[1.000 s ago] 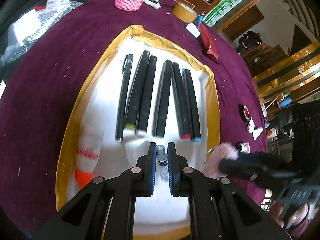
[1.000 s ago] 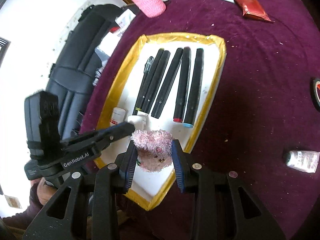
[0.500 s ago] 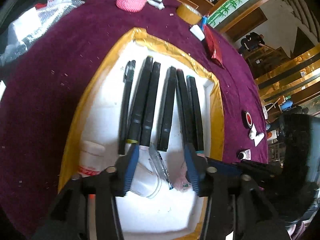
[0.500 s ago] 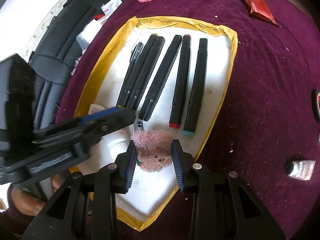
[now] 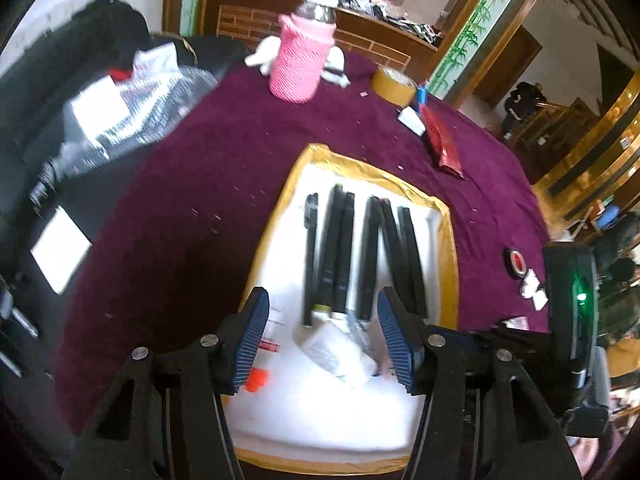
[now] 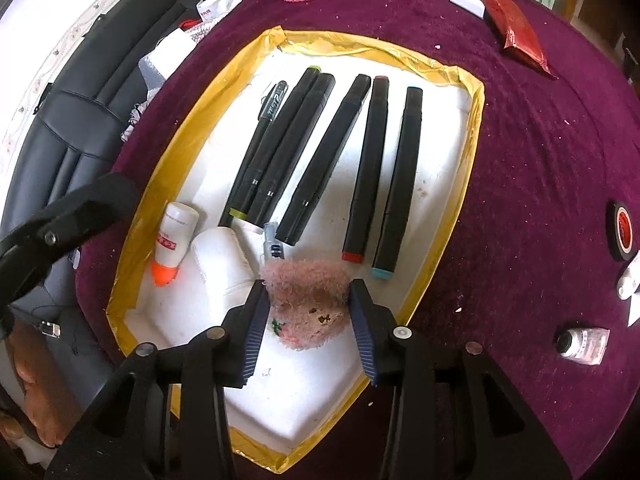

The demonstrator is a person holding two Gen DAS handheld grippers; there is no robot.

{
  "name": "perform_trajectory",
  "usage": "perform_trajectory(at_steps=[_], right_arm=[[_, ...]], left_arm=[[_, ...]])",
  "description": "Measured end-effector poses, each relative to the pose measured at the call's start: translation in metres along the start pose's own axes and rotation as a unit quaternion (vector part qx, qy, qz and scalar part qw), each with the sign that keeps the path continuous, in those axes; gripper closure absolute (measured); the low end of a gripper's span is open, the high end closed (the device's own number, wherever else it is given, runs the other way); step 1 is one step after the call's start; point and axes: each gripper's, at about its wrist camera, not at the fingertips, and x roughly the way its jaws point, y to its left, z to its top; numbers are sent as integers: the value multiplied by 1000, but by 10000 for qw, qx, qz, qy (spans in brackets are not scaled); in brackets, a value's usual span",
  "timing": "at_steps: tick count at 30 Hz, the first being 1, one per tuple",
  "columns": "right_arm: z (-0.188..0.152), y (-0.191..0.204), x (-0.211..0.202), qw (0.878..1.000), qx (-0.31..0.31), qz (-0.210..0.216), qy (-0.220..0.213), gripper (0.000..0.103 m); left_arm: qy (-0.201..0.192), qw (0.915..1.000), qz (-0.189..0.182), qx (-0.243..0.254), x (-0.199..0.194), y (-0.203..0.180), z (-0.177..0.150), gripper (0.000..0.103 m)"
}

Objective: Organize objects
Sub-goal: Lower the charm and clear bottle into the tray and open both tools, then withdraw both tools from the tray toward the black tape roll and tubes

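A white tray with a gold rim [image 6: 474,128] [image 5: 448,240] lies on the purple cloth. In it lie several black markers [image 6: 372,164] [image 5: 370,256], a white bottle with an orange cap [image 6: 172,240], a white tube [image 6: 224,264] [image 5: 340,354] and a small clear vial [image 6: 272,242]. My right gripper [image 6: 306,308] is shut on a fuzzy pink toy [image 6: 308,300], low over the tray's near end. My left gripper [image 5: 320,336] is open and empty, raised above the tray's near end; one of its fingers [image 6: 72,216] shows at the left of the right wrist view.
On the cloth right of the tray are a small bottle [image 6: 582,344], a black tape roll [image 6: 622,232] and white caps [image 6: 630,280]. At the back stand a pink knitted holder [image 5: 300,64], a tape roll [image 5: 394,86] and a red packet [image 6: 516,32]. A black chair [image 6: 80,112] is left.
My left gripper opened, let go of the clear vial in the tray and lifted back. My right gripper came lower over the tray, still holding the pink toy.
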Motion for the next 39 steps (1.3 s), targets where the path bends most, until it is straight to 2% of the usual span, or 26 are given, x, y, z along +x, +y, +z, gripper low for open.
perform_trajectory(at_steps=[7,13,15,19,39], right_arm=[[-5,-1,-20,9988,92,-259,-399,64],[-5,-3,-34,9972,280,-297,-628,64],[-4,-3,-37,9963,361,-307,-717,64],[-8,-10,-43,9945,590,-324,-808,56],[-23,-35,-47,9917,972,-268,-792,55]], left_arm=[[-316,9979,469,331,-11,-10,0,53],[-542,9932,741,719,-18,-28,-2,52],[-580,9924,769,770,-20,-31,-2,52],[-601,9914,803,841,-21,-35,-2,52],[-447,9886,915,1107,-14,-63,-11,52]])
